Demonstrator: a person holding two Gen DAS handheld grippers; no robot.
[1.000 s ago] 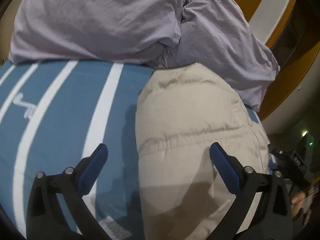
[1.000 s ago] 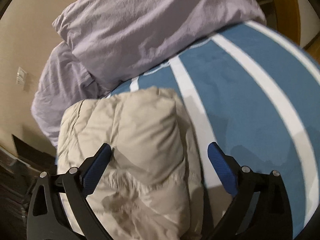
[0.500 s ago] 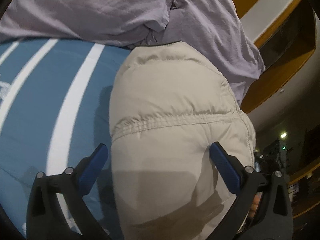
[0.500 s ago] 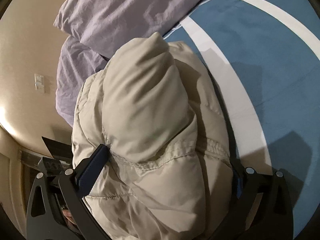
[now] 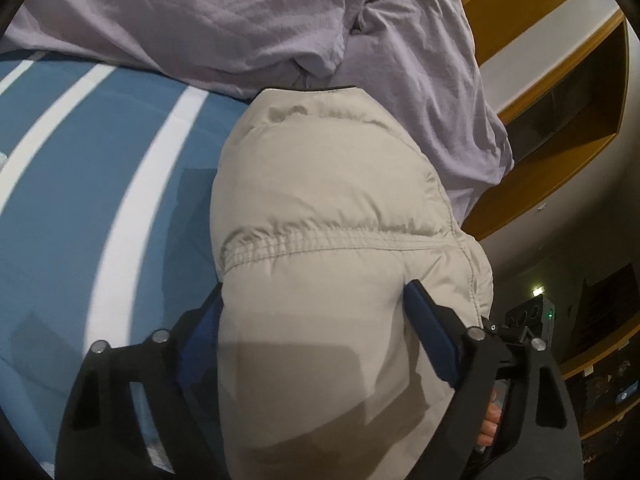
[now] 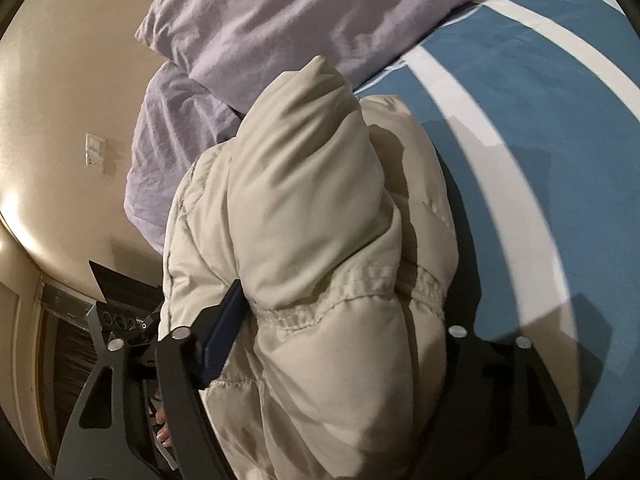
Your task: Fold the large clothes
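- Blue-padded fingers (image 5: 430, 332) of left gripper (image 5: 312, 320) press both sides of a beige puffer jacket (image 5: 332, 240); jaws set mid-width, squeezing the bulk between them. Left pad is half buried in fabric at 8 o'clock, right pad shows at 4 o'clock.
- Right gripper (image 6: 340, 320), seen from right wrist cam, also clamps the puffer jacket (image 6: 312, 216): one dark blue pad (image 6: 222, 336) digs in at 8 o'clock, the other finger is hidden behind fabric at 4 o'clock. Jaws mid-width, full of jacket.
- Jacket is bunched into a thick folded bundle, w/ a gathered stitched seam running across it just beyond the pads in both views. A rounded fold rises toward 12 o'clock in the right view.
- Jacket lies on a blue bedspread w/ white stripes (image 5: 92, 184), which fills 9 o'clock in the left view and 3 o'clock in the right view (image 6: 540, 152).
- Lilac pillows (image 5: 208, 16) sit at 12 o'clock, touching the jacket's far edge; same pillows (image 6: 280, 20) at 11–12 o'clock in the right view.
- Wood-trim shelving (image 5: 560, 92) at 2 o'clock in the left view; cream wall w/ a light switch plate (image 6: 95, 150) at 9 o'clock in the right view.
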